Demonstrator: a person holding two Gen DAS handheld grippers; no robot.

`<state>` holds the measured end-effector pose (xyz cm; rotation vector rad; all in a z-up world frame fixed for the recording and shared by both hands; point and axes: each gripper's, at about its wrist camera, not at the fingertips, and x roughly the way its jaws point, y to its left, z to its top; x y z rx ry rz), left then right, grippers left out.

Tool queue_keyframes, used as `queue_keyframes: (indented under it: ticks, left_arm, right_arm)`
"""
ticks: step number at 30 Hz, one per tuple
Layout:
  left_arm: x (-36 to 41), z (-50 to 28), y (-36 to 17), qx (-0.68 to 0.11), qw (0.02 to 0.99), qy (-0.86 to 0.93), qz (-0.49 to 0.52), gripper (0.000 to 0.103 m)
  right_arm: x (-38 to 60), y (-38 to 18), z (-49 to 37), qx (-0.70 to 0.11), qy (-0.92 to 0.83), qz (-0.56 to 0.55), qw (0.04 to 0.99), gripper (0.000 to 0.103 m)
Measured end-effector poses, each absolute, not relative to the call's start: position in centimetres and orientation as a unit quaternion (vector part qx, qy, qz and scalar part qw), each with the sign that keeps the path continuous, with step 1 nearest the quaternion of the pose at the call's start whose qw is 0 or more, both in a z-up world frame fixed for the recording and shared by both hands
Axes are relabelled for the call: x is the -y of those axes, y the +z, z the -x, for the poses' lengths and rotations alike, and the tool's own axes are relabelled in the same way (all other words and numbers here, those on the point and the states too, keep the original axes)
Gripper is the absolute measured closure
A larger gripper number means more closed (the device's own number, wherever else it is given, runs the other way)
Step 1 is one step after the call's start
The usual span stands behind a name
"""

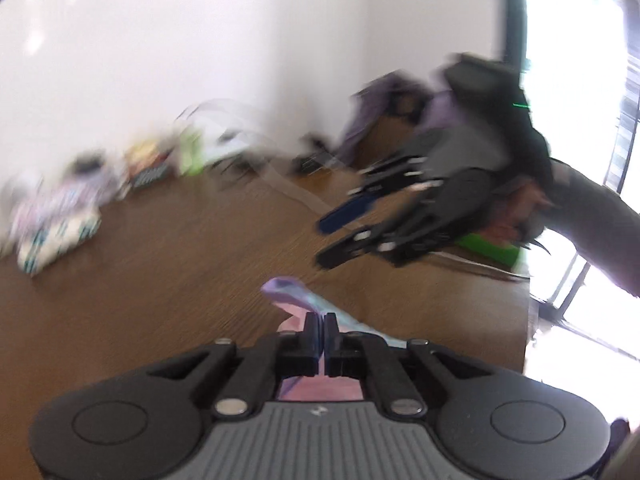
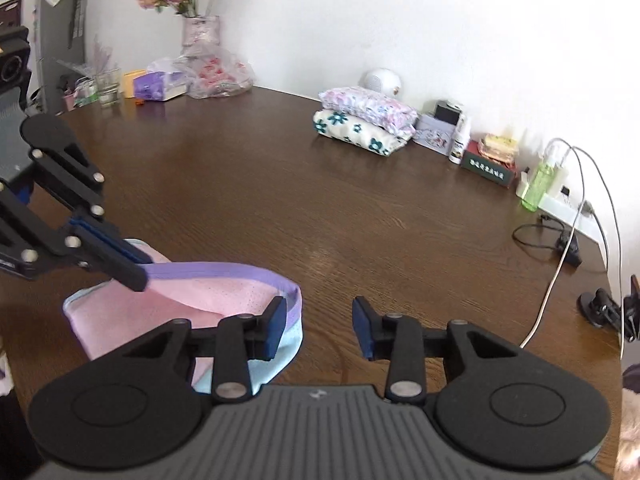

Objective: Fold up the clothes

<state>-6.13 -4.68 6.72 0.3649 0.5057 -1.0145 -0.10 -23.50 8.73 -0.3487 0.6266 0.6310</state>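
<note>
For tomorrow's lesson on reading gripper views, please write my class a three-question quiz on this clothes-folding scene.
1. True or false: the left gripper is shut on the purple waistband of the pink garment.
2. Is cloth between the right gripper fingers? A) yes B) no
3. How many folded floral garments are stacked near the wall?

Key: 1 true; 2 B, its fingers stand open, the garment beside the left one; 3 two.

table (image 2: 320,200): dark wood, visible grain, slight sheen | garment (image 2: 160,304): soft pink perforated mesh cloth, lilac band | left gripper (image 1: 320,330): matt black plastic, bright metal pins | vase (image 2: 201,34): clear glass
</note>
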Motion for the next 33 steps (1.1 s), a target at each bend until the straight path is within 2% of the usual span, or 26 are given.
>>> queue_keyframes:
  ticks: [4,11,15,18,19,20,22,27,33]
  left_arm:
    - [4.6,7.9,5.1,-0.243,0.795,-0.513,-0.214,0.101]
    - [2.9,7.1,3.3,-0.27,0.792,-0.504,-0.215,0.101]
    - [2.3,7.8,4.4,-0.242,0.808,-0.498,-0.2,0.092]
    - [3.0,7.9,4.7,-0.227,0.816,-0.492,-0.201,0.089]
    - [3.2,7.8,4.7,-0.225,0.817,-0.492,-0.2,0.086]
    - [3.3,7.7,4.7,-0.225,0.818,-0.489,-0.202,0.08]
    - [3.4,7.6,4.6,-0.225,0.821,-0.481,-0.209,0.073]
    - [2.3,7.2,4.6,-0.227,0.834,-0.461,-0.203,0.065]
    - [-0.6,6.3,5.6,-0.229,0.868,-0.424,-0.12,0.064]
  right_arm:
    - [23.8,9.4,4.0,-0.246,0.381,0.23,0.861,0.058]
    - [21.5,8.5,6.7,-0.218,0.457,0.316,0.803,0.058]
    - [20.6,6.9,6.1,-0.228,0.446,0.369,0.783,0.06]
    - [19.9,6.2,5.9,-0.236,0.457,0.388,0.765,0.061]
    - [19.6,6.0,5.7,-0.243,0.461,0.392,0.758,0.067]
    - [19.3,5.7,5.5,-0.251,0.465,0.395,0.752,0.083]
    - [18.8,5.7,5.2,-0.276,0.469,0.391,0.742,0.096]
    - [19.3,7.9,6.1,-0.277,0.491,0.354,0.746,0.099]
    - [18.0,8.5,8.8,-0.25,0.49,0.319,0.772,0.099]
